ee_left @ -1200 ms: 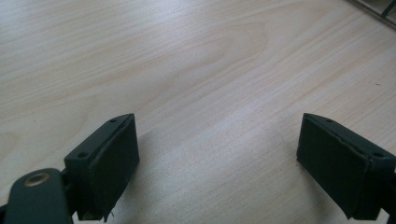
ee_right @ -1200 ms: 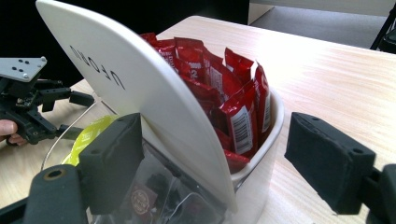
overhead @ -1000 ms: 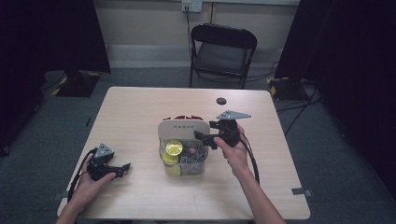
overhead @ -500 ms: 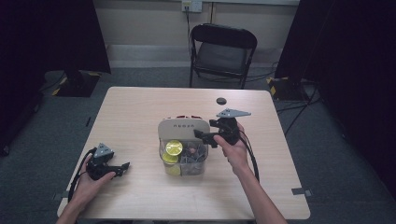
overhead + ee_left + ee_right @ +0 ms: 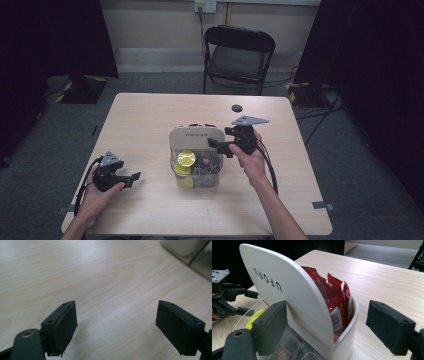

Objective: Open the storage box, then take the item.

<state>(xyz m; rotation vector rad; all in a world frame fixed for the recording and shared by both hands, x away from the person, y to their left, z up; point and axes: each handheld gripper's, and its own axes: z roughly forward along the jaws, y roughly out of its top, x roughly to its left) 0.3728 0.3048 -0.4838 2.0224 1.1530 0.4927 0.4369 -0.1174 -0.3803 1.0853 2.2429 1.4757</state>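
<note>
A white container with a tall rounded panel (image 5: 196, 136) marked with letters stands mid-table. Red packets (image 5: 337, 302) fill its rear section. Its clear front bin (image 5: 216, 172) holds a yellow-lidded cup (image 5: 186, 158) and dark small items. My right gripper (image 5: 216, 146) is at the container's right side. Its jaws are open and straddle the white panel (image 5: 287, 287) and the packet section without pressing on them. My left gripper (image 5: 134, 178) rests low over bare wood (image 5: 100, 277) at the front left. Its jaws have just narrowed a little and stand open with nothing between them.
A small black round object (image 5: 236, 108) lies on the table behind the container. A black folding chair (image 5: 239, 50) stands beyond the far edge. Cables trail from both grippers towards the near edge. Bare wood stretches to the left of the container.
The left hand has shifted a touch on the table. The right hand and the container have kept still.
</note>
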